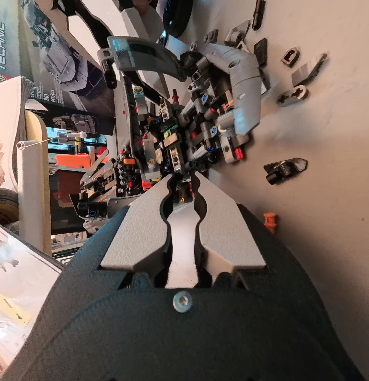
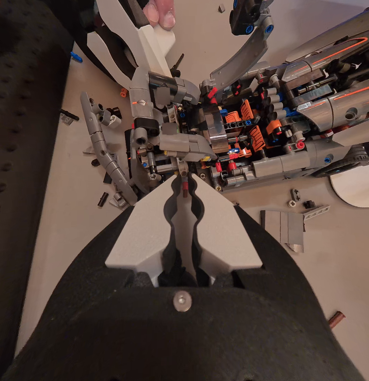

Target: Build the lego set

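Pressure is best applied straight along the red-brown pin (image 2: 184, 188) pinched in the nearly closed right claw (image 2: 183, 181), while the car model (image 2: 231, 132), at twelve o'clock on the tabletop (image 2: 66, 226), is steadied by the left claw (image 1: 182, 178), narrowed onto its edge.

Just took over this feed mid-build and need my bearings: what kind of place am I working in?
Most likely a hobby or workshop table indoors, not a factory line. A half-built car model lies on a pale tabletop among loose parts, with the set's box standing behind and an open booklet alongside.
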A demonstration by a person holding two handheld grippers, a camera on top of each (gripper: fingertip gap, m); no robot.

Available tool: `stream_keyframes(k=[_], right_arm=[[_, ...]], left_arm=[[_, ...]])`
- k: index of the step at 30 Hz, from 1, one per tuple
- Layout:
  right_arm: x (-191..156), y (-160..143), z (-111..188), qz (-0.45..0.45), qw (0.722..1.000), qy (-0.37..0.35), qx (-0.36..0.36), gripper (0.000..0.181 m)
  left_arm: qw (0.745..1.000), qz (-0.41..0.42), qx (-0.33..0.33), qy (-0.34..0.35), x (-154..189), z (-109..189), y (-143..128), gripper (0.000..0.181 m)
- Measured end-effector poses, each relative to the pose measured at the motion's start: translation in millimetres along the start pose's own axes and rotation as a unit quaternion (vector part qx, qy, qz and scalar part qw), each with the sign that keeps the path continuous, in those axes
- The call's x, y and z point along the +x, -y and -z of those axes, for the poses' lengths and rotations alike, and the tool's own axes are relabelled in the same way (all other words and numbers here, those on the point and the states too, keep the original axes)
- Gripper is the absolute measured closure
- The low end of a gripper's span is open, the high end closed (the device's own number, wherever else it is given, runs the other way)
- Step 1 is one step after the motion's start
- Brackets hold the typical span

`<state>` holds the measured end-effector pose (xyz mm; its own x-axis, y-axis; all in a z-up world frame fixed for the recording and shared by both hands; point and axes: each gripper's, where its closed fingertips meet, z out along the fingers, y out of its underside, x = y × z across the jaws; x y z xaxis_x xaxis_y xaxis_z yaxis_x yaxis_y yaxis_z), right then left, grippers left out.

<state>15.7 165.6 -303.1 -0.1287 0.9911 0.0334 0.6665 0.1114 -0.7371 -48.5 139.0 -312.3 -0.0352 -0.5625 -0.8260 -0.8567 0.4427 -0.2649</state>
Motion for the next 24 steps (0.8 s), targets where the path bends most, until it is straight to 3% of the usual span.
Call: stream_keyframes(k=[16,24], right_arm=[[3.5,-0.3,-0.3,-0.061,0.998,0.01,-0.016,0.178],[3.8,-0.6,0.4,-0.075,0.997,0.015,-0.012,0.178]], left_arm=[[0.999,0.049,0.012,-0.021,-0.3,-3.2,-2.6,0.169],[1.0,-0.011,-0.01,0.009,0.0,-4.7,-4.1,0.163]])
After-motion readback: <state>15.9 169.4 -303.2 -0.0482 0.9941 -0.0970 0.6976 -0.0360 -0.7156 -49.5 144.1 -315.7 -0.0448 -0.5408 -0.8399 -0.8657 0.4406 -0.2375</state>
